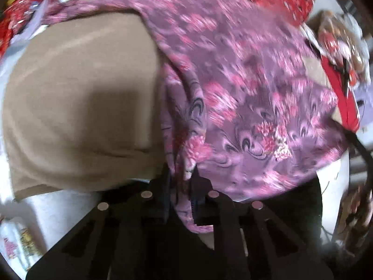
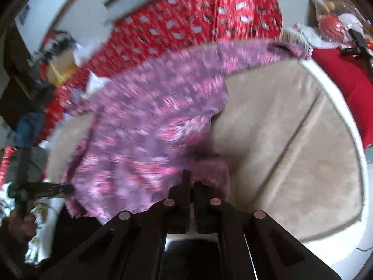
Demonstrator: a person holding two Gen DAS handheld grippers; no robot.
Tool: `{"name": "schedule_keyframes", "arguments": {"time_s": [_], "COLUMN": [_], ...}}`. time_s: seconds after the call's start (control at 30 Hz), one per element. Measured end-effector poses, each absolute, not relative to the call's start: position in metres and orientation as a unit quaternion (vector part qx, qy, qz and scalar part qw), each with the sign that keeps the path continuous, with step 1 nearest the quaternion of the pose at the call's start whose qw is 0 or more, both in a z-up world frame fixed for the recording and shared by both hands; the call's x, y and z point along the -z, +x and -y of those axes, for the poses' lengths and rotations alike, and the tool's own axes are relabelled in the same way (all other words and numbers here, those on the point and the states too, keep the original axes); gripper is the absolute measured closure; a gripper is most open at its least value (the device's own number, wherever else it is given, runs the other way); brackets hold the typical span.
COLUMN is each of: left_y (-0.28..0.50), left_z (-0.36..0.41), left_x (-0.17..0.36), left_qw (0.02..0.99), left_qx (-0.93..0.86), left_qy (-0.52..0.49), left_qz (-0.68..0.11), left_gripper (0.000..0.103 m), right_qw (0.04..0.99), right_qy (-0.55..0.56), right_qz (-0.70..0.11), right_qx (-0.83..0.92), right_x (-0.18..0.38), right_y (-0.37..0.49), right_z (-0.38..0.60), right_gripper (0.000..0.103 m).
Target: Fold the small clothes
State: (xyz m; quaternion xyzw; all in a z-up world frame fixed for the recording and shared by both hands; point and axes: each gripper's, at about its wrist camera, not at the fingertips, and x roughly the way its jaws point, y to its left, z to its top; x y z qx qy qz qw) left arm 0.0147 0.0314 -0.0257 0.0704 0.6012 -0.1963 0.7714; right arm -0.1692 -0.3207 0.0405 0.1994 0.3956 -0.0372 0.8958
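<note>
Purple floral-print cloth garment (image 1: 244, 88) is what we've got here, spread over a round beige padded cushion (image 1: 77, 98) with a red patterned fabric (image 2: 191, 21) lying behind it. Both views are pretty blurry. Our left gripper (image 1: 180, 186) is clamped tight on one bunched edge of the garment, and our right gripper (image 2: 191, 186) is pinched closed on another edge.
</note>
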Motion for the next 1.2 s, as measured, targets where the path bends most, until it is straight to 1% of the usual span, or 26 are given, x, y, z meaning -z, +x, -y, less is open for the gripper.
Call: {"name": "schedule_keyframes", "arguments": {"time_s": [0.1, 0.17, 0.2, 0.23, 0.27, 0.3, 0.33, 0.37, 0.4, 0.43, 0.47, 0.5, 0.53, 0.57, 0.63, 0.7, 0.73, 0.77, 0.8, 0.87, 0.93, 1.0, 1.1, 1.13, 1.17, 1.2], "left_y": [0.019, 0.021, 0.022, 0.025, 0.026, 0.026, 0.027, 0.028, 0.031, 0.034, 0.037, 0.042, 0.048, 0.055, 0.074, 0.092, 0.095, 0.097, 0.103, 0.106, 0.107, 0.109, 0.112, 0.116, 0.124, 0.137], "left_z": [-0.059, -0.071, -0.08, -0.086, -0.09, -0.095, -0.096, -0.095, -0.092, -0.086, -0.08, -0.073, -0.067, -0.06, -0.042, -0.035, -0.033, -0.033, -0.032, -0.038, -0.046, -0.052, -0.067, -0.073, -0.076, -0.078], "left_x": [0.034, 0.046, 0.057, 0.06, 0.063, 0.061, 0.057, 0.05, 0.041, 0.032, 0.025, 0.019, 0.016, 0.017, 0.025, 0.037, 0.042, 0.048, 0.052, 0.057, 0.06, 0.061, 0.045, 0.036, 0.026, 0.016], "left_qw": [0.77, 0.756, 0.749, 0.745, 0.741, 0.742, 0.747, 0.755, 0.765, 0.774, 0.782, 0.791, 0.799, 0.805, 0.801, 0.788, 0.783, 0.78, 0.776, 0.771, 0.77, 0.766, 0.768, 0.775, 0.783, 0.791], "left_qx": [0.154, 0.131, 0.116, 0.11, 0.106, 0.109, 0.114, 0.12, 0.126, 0.132, 0.136, 0.138, 0.14, 0.142, 0.142, 0.145, 0.135, 0.124, 0.116, 0.115, 0.115, 0.125, 0.153, 0.159, 0.162, 0.16], "left_qy": [0.08, 0.08, 0.078, 0.074, 0.066, 0.056, 0.049, 0.048, 0.052, 0.055, 0.058, 0.06, 0.061, 0.063, 0.064, 0.056, 0.06, 0.065, 0.066, 0.05, 0.04, 0.031, 0.012, 0.006, 0.0, -0.005], "left_qz": [-0.614, -0.636, -0.648, -0.654, -0.659, -0.659, -0.653, -0.643, -0.63, -0.616, -0.606, -0.592, -0.581, -0.572, -0.579, -0.596, -0.604, -0.611, -0.617, -0.624, -0.626, -0.63, -0.622, -0.612, -0.601, -0.59], "left_gripper": [0.091, 0.091, 0.091, 0.091, 0.091, 0.091, 0.091, 0.09, 0.084, 0.077, 0.057, 0.039, 0.037, 0.036, 0.036, 0.036, 0.037, 0.038, 0.045, 0.05, 0.05, 0.05, 0.05, 0.05, 0.049, 0.044], "right_qw": [0.894, 0.88, 0.866, 0.835, 0.835, 0.813, 0.813, 0.813, 0.817, 0.835, 0.835, 0.847, 0.854, 0.862, 0.867, 0.86, 0.854, 0.846, 0.842, 0.844, 0.874, 0.878, 0.839, 0.828, 0.83, 0.835], "right_qy": [0.201, 0.207, 0.212, 0.219, 0.219, 0.219, 0.219, 0.221, 0.226, 0.243, 0.243, 0.248, 0.247, 0.242, 0.232, 0.219, 0.215, 0.214, 0.224, 0.239, 0.228, 0.238, 0.219, 0.218, 0.217, 0.223], "right_qz": [-0.399, -0.424, -0.448, -0.5, -0.5, -0.532, -0.532, -0.531, -0.522, -0.484, -0.484, -0.462, -0.45, -0.437, -0.431, -0.449, -0.461, -0.478, -0.484, -0.476, -0.426, -0.408, -0.489, -0.508, -0.504, -0.493], "right_qx": [0.042, 0.054, 0.06, 0.065, 0.065, 0.085, 0.085, 0.094, 0.096, 0.094, 0.094, 0.093, 0.091, 0.091, 0.09, 0.1, 0.105, 0.104, 0.086, 0.055, 0.053, 0.076, 0.097, 0.096, 0.098, 0.099], "right_x": [-0.047, -0.035, -0.019, 0.01, 0.01, 0.024, 0.024, 0.023, 0.018, 0.0, 0.0, -0.012, -0.017, -0.021, -0.018, 0.0, 0.009, 0.021, 0.027, 0.024, 0.002, -0.003, 0.03, 0.037, 0.034, 0.026], "right_y": [-0.188, -0.202, -0.208, -0.209, -0.209, -0.205, -0.205, -0.202, -0.201, -0.192, -0.192, -0.183, -0.174, -0.161, -0.133, -0.102, -0.092, -0.079, -0.075, -0.069, -0.079, -0.084, -0.077, -0.075, -0.074, -0.075], "right_z": [0.322, 0.324, 0.325, 0.324, 0.324, 0.325, 0.325, 0.329, 0.332, 0.343, 0.343, 0.348, 0.351, 0.352, 0.354, 0.354, 0.353, 0.353, 0.353, 0.35, 0.348, 0.361, 0.37, 0.37, 0.369, 0.371], "right_gripper": [0.102, 0.102, 0.101, 0.101, 0.101, 0.098, 0.095, 0.095, 0.094, 0.09, 0.083, 0.061, 0.048, 0.037, 0.038, 0.038, 0.043, 0.054, 0.099, 0.1, 0.1, 0.1, 0.099, 0.097, 0.093, 0.092]}}
